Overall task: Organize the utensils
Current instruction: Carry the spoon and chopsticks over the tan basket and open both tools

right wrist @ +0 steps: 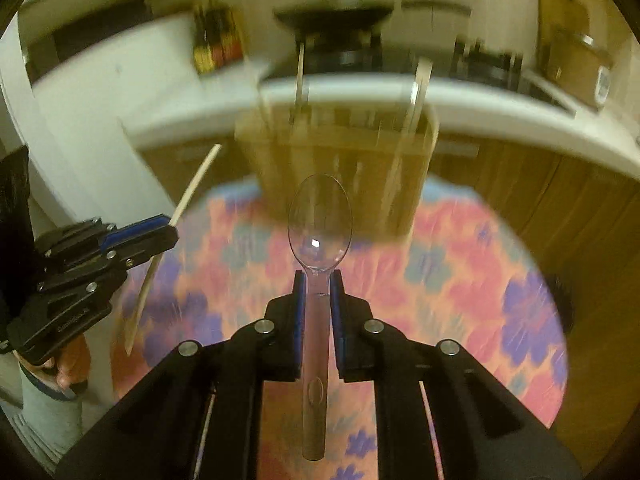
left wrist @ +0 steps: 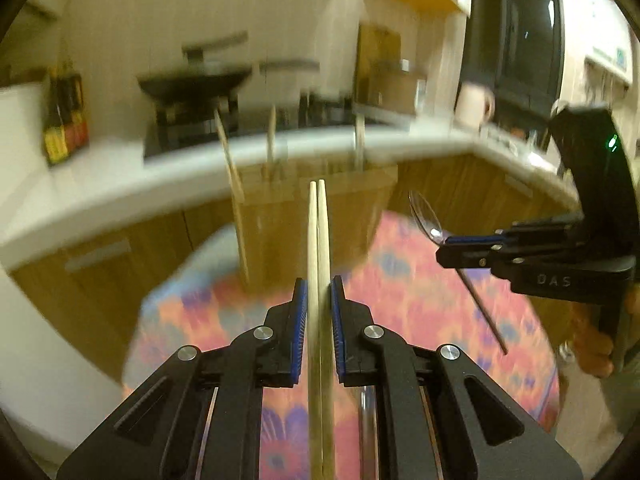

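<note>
The chopsticks (left wrist: pixel 319 256), a pale wooden pair lying flush together, run straight out between the left gripper's (left wrist: pixel 319 300) blue pads, and the fingers (left wrist: pixel 298 320) are clamped tight on them. The tips reach well past the pads, the butt ends run back under the camera. Over on the right, the spoon (right wrist: pixel 320 220) is clear plastic with an oval bowl catching a glint of light; its neck sits pinched between the right gripper's (right wrist: pixel 319 292) fingers (right wrist: pixel 298 304), closed almost fully, bowl forward, handle trailing back beneath.

Both utensils hang in the air above a round desk (right wrist: pixel 500 280) covered in a pink, orange and purple floral cloth. At its far edge stands a wooden holder (right wrist: pixel 340 160), blurred, with several sticks poking up from it. Behind that curves a white counter (left wrist: pixel 120 184) over wood cabinet fronts, with a dark wok (left wrist: pixel 196 80) on a stove and sauce bottles (left wrist: pixel 64 120) at the left.

From the left wrist view, the right gripper sits off to the side, a hand (left wrist: pixel 596 344) wrapped around its grip.
</note>
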Action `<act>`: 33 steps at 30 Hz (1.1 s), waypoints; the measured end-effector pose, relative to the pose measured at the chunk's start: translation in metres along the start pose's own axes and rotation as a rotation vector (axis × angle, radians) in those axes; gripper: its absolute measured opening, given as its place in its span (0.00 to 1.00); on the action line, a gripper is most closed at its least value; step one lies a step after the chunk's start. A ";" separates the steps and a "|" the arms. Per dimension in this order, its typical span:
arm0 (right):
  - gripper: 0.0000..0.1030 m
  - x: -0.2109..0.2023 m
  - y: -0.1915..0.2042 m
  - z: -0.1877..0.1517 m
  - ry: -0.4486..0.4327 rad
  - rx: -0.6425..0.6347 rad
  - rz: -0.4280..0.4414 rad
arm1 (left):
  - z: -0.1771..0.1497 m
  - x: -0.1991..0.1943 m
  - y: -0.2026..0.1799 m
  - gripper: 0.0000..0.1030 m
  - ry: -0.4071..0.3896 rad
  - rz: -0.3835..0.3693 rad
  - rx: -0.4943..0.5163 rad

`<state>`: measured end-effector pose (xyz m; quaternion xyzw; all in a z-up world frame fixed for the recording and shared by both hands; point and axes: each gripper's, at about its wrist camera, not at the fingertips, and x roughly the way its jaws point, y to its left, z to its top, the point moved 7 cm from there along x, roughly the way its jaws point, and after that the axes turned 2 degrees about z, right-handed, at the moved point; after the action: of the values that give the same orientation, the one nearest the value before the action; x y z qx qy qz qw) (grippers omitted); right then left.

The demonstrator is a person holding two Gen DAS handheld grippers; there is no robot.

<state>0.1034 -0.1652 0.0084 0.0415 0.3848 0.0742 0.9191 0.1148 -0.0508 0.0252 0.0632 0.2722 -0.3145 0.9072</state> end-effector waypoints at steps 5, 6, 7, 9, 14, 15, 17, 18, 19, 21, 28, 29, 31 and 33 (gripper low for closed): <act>0.09 -0.019 -0.011 0.064 -0.167 0.013 -0.020 | 0.072 0.001 0.012 0.10 -0.151 -0.001 -0.048; 0.09 -0.020 -0.013 0.078 -0.198 0.017 -0.019 | 0.088 0.006 0.016 0.10 -0.178 -0.007 -0.067; 0.09 -0.020 -0.014 0.091 -0.226 0.026 -0.006 | 0.098 0.008 0.017 0.10 -0.195 -0.016 -0.083; 0.09 -0.016 -0.018 0.109 -0.263 0.042 0.015 | 0.120 0.021 0.021 0.10 -0.230 -0.038 -0.109; 0.09 0.009 -0.025 0.149 -0.347 0.085 0.019 | 0.151 0.058 0.021 0.10 -0.267 -0.043 -0.079; 0.09 0.015 -0.028 0.154 -0.361 0.099 0.013 | 0.154 0.062 0.024 0.10 -0.272 -0.040 -0.078; 0.09 0.026 -0.032 0.163 -0.382 0.132 0.028 | 0.162 0.076 0.031 0.10 -0.287 -0.035 -0.091; 0.09 0.031 -0.035 0.166 -0.399 0.147 0.028 | 0.164 0.081 0.037 0.10 -0.295 -0.027 -0.096; 0.09 0.033 -0.037 0.168 -0.414 0.154 0.020 | 0.165 0.084 0.039 0.10 -0.306 -0.009 -0.099; 0.09 0.041 -0.038 0.170 -0.451 0.159 -0.010 | 0.165 0.092 0.043 0.10 -0.344 0.048 -0.082; 0.10 0.058 -0.045 0.161 -0.527 0.181 -0.047 | 0.151 0.101 0.056 0.10 -0.430 0.059 -0.153; 0.10 0.058 -0.045 0.159 -0.527 0.180 -0.045 | 0.146 0.101 0.056 0.11 -0.430 0.059 -0.150; 0.17 0.059 -0.042 0.153 -0.509 0.165 -0.040 | 0.139 0.097 0.055 0.13 -0.436 0.065 -0.144; 0.32 0.057 -0.039 0.148 -0.501 0.159 -0.027 | 0.130 0.092 0.057 0.23 -0.415 0.048 -0.151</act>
<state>0.2527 -0.1971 0.0673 0.1253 0.1503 0.0187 0.9805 0.2685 -0.0927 0.0828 -0.0648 0.1007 -0.2778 0.9531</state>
